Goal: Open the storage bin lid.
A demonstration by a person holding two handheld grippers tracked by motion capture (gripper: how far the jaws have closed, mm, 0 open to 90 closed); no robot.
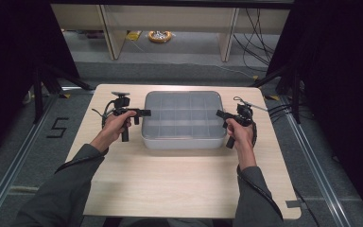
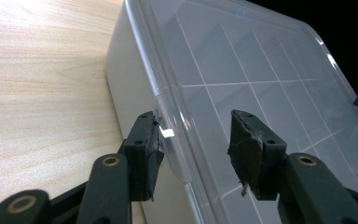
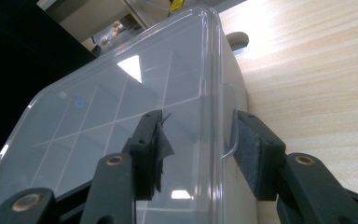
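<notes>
Straddling clear lid (image 1: 181,113) edges: L tool (image 2: 193,140) & R tool (image 3: 198,147), both wide; floor mark (image 1: 57,127) "5".

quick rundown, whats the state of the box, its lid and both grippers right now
compartment box: upright on the table, compartments look empty
clear lid: on the box, closed
left gripper: open, jaws straddling the lid's edge tab
right gripper: open, jaws straddling the lid's edge on the opposite side

The box (image 1: 182,120) contents, perhaps nothing, blur behind its lid (image 2: 261,84)
</notes>
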